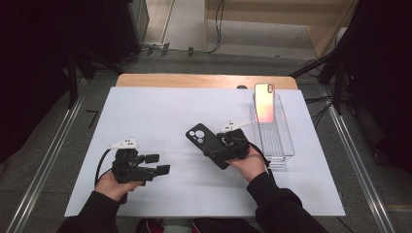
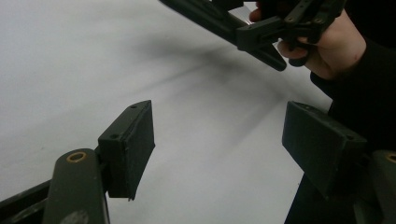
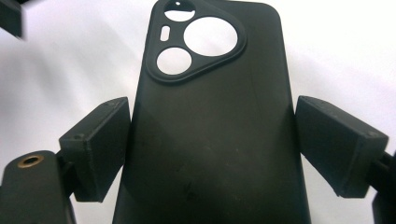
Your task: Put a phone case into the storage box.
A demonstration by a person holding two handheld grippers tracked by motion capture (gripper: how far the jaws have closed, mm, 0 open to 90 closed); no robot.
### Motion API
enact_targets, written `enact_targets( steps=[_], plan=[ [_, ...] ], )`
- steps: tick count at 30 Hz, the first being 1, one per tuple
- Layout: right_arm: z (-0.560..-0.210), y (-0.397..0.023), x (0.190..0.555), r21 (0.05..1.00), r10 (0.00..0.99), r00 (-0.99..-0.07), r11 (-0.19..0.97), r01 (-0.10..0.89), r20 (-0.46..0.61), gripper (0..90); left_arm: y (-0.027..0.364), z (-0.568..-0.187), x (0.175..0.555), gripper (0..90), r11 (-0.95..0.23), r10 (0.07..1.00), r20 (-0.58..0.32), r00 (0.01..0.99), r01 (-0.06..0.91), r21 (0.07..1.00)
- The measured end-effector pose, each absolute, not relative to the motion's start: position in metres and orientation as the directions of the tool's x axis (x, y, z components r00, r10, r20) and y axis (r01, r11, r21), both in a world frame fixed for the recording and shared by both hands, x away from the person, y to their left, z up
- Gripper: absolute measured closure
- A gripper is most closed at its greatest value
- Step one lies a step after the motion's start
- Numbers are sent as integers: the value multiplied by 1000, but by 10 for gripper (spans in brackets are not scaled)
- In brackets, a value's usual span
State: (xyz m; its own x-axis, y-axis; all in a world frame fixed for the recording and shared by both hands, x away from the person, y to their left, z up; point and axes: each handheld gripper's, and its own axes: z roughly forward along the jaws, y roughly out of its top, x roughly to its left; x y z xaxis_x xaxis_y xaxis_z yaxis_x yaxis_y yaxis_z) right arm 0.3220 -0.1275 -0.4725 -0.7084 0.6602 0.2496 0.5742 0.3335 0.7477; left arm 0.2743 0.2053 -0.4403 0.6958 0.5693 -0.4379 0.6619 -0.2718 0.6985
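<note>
Black and matte, the phone case [image 3: 210, 121] sits between the jaws of our right tool [image 3: 210, 144], which pinches it across its width, one pad on each long edge. In the high view the case [image 1: 201, 138] hangs tilted above the white tabletop [image 1: 160, 111], camera end pointing away from us and to the left. Our left tool [image 2: 219, 140] waits spread and empty, low over the tabletop near our left side.

We judge the step to be carrying the case toward the clear plastic bin [image 1: 279, 145] at the right, where a second case [image 1: 264, 102], pinkish orange and glossy, already stands upright against the far end. To do it well, we keep the squeeze gentle: the case looks like soft, thin rubbery plastic and could bow or pop out under a hard pinch. We hold low on the body, away from the camera cutouts [image 3: 196, 42], where the shell is weakest. We raise it above the bin's rim before crossing over, since the transparent walls are hard to see. The case shows smooth rounded corners, a raised triangular lens surround and faint scuffs.
</note>
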Motion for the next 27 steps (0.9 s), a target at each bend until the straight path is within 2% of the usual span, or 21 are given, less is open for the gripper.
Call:
enact_targets(
  steps=[11, 19, 27],
  plan=[
    [-455, -127, 301, 741, 696, -633, 217, 636, 340, 119, 191, -429, 280, 232, -214, 552, -515, 656, 708, 673],
    [-460, -129, 292, 720, 733, -559, 137, 680, 388, 119, 179, -423, 289, 232, -196, 575, -517, 635, 720, 666],
    [-461, -117, 288, 724, 740, -541, 107, 681, 400, 120, 169, -415, 307, 232, -219, 607, -501, 617, 736, 641]
  ],
)
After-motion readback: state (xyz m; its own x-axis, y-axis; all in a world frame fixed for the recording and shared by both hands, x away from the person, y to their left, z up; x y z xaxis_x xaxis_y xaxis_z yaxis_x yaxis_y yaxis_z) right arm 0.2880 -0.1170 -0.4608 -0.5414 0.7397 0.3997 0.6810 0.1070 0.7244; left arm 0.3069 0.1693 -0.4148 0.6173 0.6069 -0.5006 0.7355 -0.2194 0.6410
